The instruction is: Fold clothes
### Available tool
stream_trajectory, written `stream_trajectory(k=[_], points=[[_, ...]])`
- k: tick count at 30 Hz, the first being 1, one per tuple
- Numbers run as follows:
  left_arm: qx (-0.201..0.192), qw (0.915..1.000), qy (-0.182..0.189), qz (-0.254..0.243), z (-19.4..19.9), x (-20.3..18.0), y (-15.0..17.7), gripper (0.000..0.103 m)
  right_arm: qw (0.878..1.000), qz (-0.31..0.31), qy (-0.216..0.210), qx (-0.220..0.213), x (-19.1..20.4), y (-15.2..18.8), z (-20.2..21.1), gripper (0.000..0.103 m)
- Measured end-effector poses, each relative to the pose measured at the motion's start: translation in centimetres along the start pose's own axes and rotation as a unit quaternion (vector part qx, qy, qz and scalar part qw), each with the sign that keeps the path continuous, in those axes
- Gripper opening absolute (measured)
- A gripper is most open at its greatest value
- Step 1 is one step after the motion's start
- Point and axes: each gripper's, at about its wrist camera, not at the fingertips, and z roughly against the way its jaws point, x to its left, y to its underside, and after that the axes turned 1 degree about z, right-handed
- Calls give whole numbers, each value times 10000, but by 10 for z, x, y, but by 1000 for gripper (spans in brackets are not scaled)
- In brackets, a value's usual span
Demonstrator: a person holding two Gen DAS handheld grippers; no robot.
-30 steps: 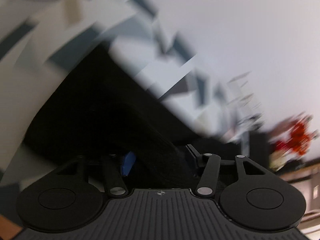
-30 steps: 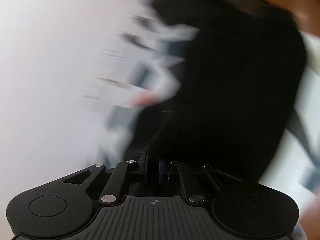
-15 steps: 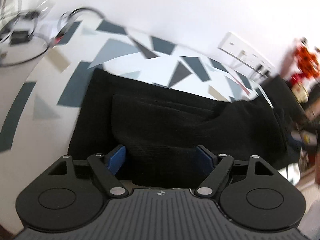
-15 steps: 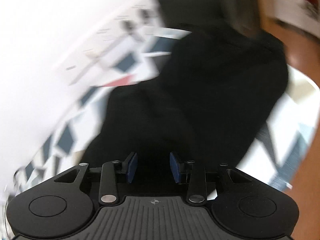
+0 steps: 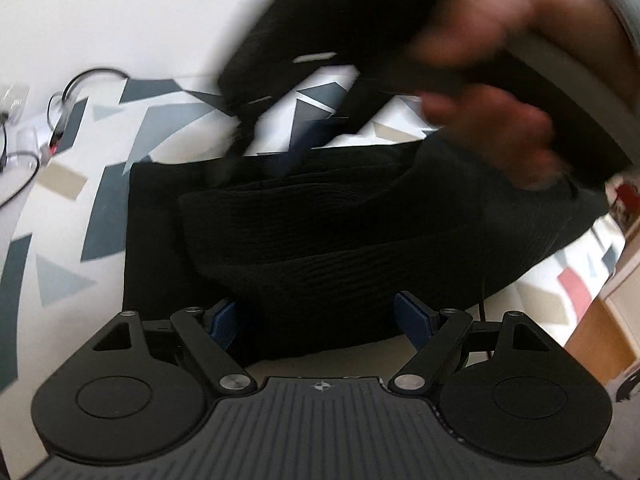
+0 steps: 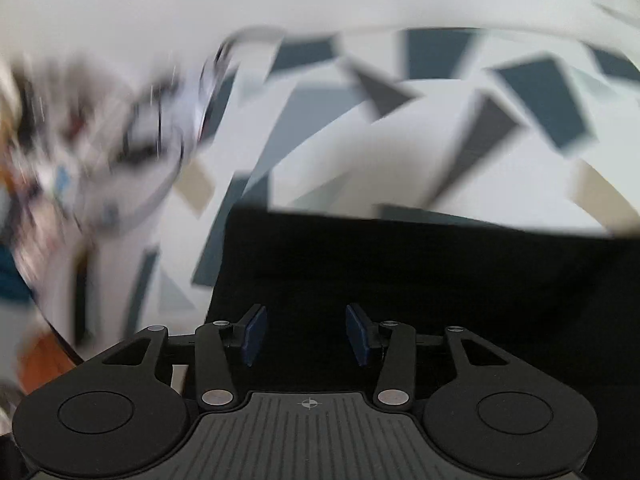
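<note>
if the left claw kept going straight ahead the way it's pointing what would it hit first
Most likely the folded black garment: it lies directly ahead of the open left claw, though depth is hard to judge.

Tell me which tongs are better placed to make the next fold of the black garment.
Probably the left tongs: open, straddling the near folded edge of the black garment, seen sharply. The right tongs are open over the garment too, but their view is motion-blurred, so they seem mid-swing.

The black garment is matt ribbed knit cloth. The tablecloth looks smooth. The left gripper is matt black plastic.
</note>
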Motion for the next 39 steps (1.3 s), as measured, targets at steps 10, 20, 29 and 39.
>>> stream_trajectory(k=[10,20,29,39], points=[[-137,9994,285,-163,0,-8,5,91,9703,1843,1491,483,73,7,-41,19],[-463,9963,665,288,5,30,2,91,9849,1412,980,-215,29,-18,21,13],[-634,9828,1336,1109,1,92,7,92,9855,1508,322,-703,6,-12,55,13],[-384,9597,2302,1564,-43,88,3,44,9710,2178,174,-966,11,-14,58,13]])
